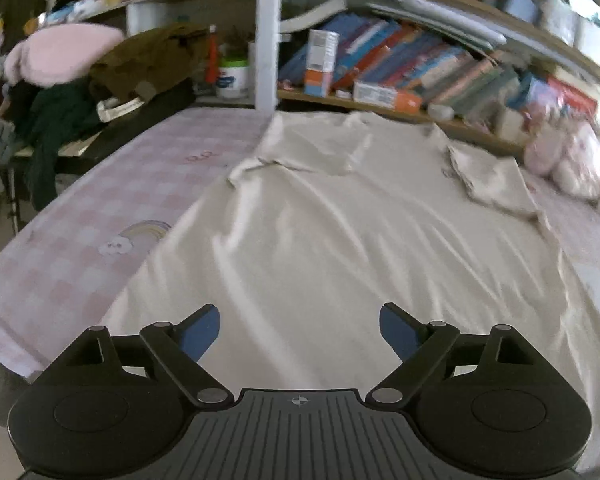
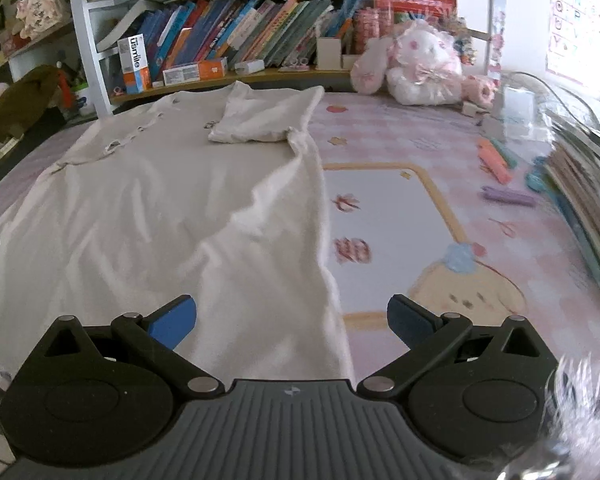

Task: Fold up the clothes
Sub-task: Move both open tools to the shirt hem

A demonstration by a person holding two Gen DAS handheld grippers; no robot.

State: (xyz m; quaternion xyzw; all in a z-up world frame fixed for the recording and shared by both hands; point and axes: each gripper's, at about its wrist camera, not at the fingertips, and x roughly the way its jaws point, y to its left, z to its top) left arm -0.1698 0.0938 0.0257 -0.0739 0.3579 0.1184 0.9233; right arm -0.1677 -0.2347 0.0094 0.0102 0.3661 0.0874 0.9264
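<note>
**Left wrist and right wrist: both tools spread above a cream shirt on the desk**

Left wrist view: the left tool [image 1: 299, 330] hangs with its blue-padded fingers [image 1: 200, 332] wide apart, gripping nothing, above the near hem of the cream shirt [image 1: 340, 232]. The shirt lies spread and rumpled on a pink checked desk cover [image 1: 80, 248], collar end away from the tool. One sleeve [image 1: 492, 180] is folded inward over the shirt's far right part. Beyond the shirt's collar stands a bookshelf [image 1: 400, 64] packed with leaning books. To the far left of the shirt sits a heap of clothes [image 1: 100, 76] in brown, dark green and pink.

Right wrist view: the right tool [image 2: 292, 320] also has its fingers well apart and empty, straddling the shirt's [image 2: 140, 208] right edge near the hem. The folded sleeve [image 2: 260, 120] rests on the shirt's far right corner. Right of the shirt, the cover [image 2: 400, 208] shows a printed frame and cartoon figure. A pink-and-white plush rabbit [image 2: 420, 68] sits beyond the shirt's far right corner, against the bookshelf [image 2: 240, 40]. Coloured markers [image 2: 500, 168] lie well to the shirt's right.
</note>
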